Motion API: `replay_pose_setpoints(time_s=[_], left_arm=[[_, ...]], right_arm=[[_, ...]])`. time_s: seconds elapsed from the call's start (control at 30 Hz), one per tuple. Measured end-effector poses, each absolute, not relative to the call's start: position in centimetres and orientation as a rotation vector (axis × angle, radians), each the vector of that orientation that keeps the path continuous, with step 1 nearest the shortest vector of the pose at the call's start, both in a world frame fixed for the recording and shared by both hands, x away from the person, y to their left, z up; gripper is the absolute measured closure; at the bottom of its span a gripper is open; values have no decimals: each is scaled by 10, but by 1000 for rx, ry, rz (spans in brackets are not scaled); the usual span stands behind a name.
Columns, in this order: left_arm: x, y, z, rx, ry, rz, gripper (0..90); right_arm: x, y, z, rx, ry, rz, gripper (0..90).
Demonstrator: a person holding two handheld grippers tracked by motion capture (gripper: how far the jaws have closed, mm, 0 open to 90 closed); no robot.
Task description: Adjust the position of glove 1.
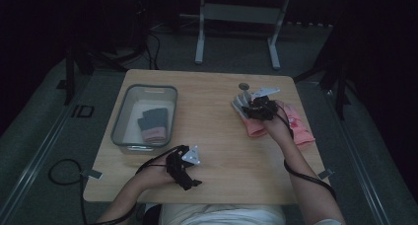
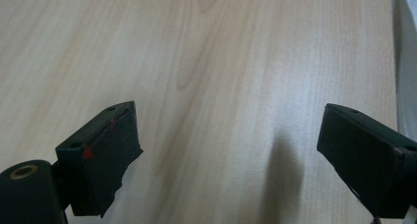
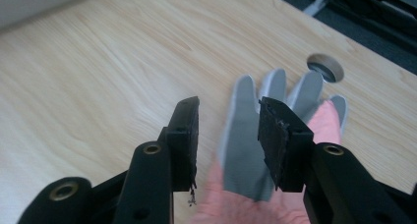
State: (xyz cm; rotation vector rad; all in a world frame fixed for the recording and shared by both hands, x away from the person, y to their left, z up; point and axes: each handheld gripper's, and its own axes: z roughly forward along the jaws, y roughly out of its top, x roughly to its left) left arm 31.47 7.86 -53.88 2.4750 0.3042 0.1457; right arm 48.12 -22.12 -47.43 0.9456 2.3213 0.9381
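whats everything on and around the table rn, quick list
table: 1, light wood, centre
bin: 1, clear grey, table's left
folded glove pair: 1, grey and pink, inside the bin
loose gloves: at least 2, pink with grey fingers, table's right, under the right gripper
round hole: 1, far table edge
metal frame: 1, pale, floor behind the table
left gripper: 1, black, open, over bare wood
right gripper: 1, black, open, over a glove

The table is smooth, pale wood with a matt grain. On it, the glove is soft pink cloth with smooth grey coating. The bin on the table looks like see-through plastic.
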Motion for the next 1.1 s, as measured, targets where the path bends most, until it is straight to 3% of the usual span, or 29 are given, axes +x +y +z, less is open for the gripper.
replay_pose_setpoints(time_s=[0.17,0.43,0.63,0.73,0.93,1.1], left_arm=[[313,80,-542,2438,331,215,84],[311,80,-546,2420,341,198,84],[309,79,-550,2432,338,191,84],[309,79,-550,2434,334,193,84],[310,80,-550,2426,333,194,84],[309,78,-550,2435,325,202,84]], right_arm=[[503,-221,-490,943,2344,836,599],[536,-224,-521,990,2438,702,541],[539,-226,-531,1093,2447,755,766],[538,-228,-532,1123,2422,783,834],[525,-227,-512,1191,2349,821,879],[494,-221,-472,1178,2235,877,881]])
